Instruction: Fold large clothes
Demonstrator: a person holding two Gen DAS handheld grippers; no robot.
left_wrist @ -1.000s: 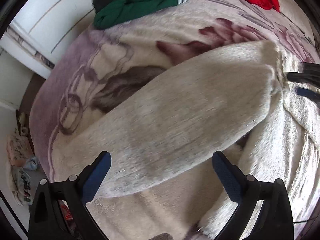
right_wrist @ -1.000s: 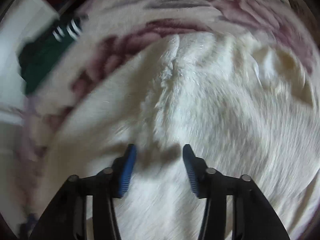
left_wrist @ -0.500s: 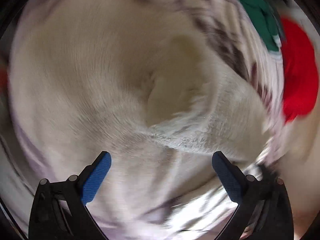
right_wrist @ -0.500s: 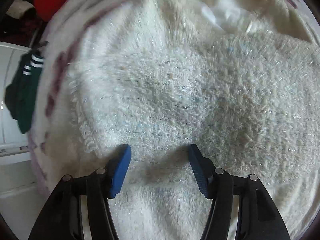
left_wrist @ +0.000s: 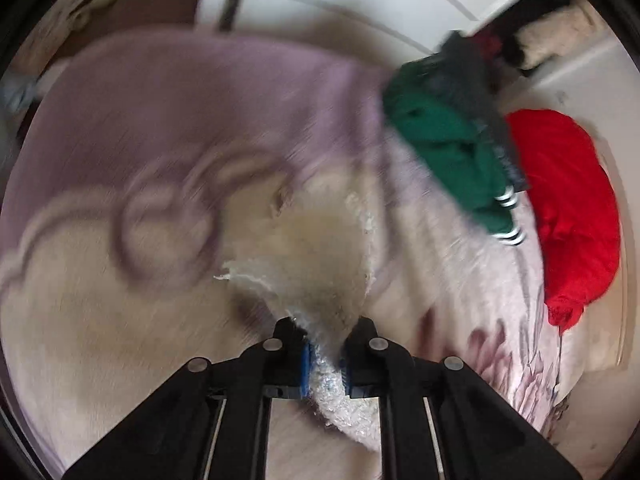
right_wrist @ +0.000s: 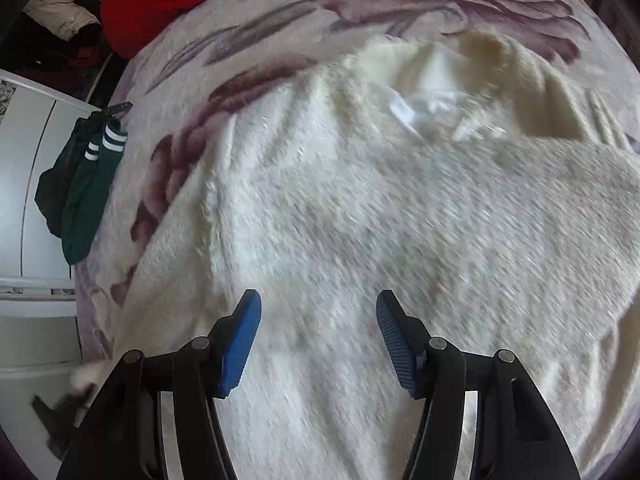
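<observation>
Gripping a fold of the cream fuzzy garment (left_wrist: 320, 280) with my left claw (left_wrist: 325, 364): the blue pads are pinched tight on the fabric at bottom centre of the left wrist view, after snapping closed just now. A bunched piece of it rises from the jaws toward mid-frame, its ragged fluffy edge showing on both sides. That view is heavily motion-blurred, so I can't tell which part of the garment this is.

Right claw (right_wrist: 318, 336) is released, jaws partly apart, nothing between the pads. It hangs over the garment (right_wrist: 380, 220), pointing steeply down, at bottom centre of the right wrist view. I can't tell whether the tips touch the pile.

The garment lies spread on the bed, over a floral blanket (right_wrist: 280, 32) in mauve and cream. In the right view it fills the centre and right of the frame; its neck opening with a white label (right_wrist: 416, 108) sits upper centre-right.

Other stuff on the bed: green garment with white stripes (left_wrist: 448, 144) upper right in the left view, left edge in the right view. Red garment (left_wrist: 568, 208) just beside it, right edge of the left view. White cabinet panel (right_wrist: 24, 184) at far left of the right view.
</observation>
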